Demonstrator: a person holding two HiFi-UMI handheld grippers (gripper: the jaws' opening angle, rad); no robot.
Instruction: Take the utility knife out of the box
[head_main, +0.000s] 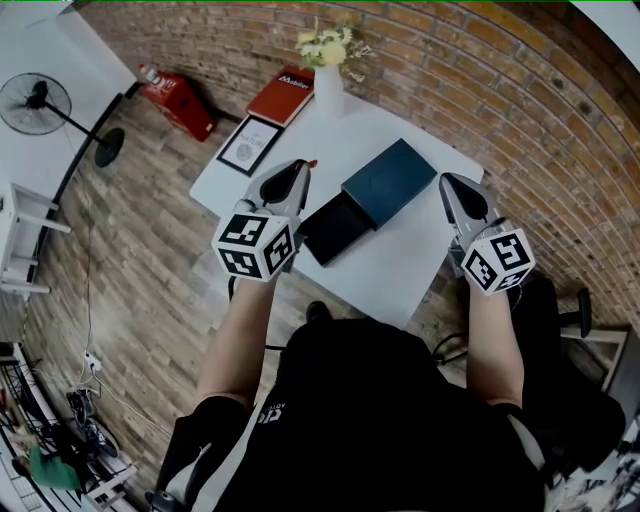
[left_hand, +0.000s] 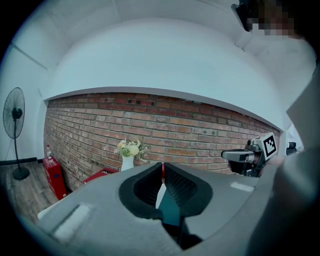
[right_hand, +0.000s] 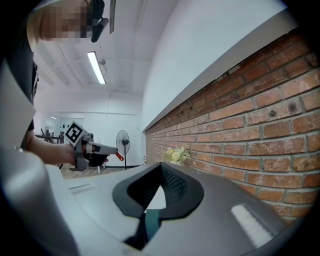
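1. The left gripper has its jaws pinched shut on the knife. In its own view, only a thin red sliver shows right at the tips.
2. In the right gripper view the knife is a small red piece poking out of the left gripper and angled down, at middle left of the frame. I can't make out a blade or any detail, it's just red.
3. In the head view the knife is a red dot just above centre. It's at the tip of the left gripper, over the table and out of the box, just left of it.
4. The right gripper has its jaws together too, with nothing in them. In the head view the right gripper sits to the right of the box, not touching it.
5. The box is a dark teal sleeve lying flat in the middle of the table. Its black tray is slid out toward lower left, and the tray looks dark inside.
6. A white vase of flowers stands at the table's far edge, top centre, against the brick wall.
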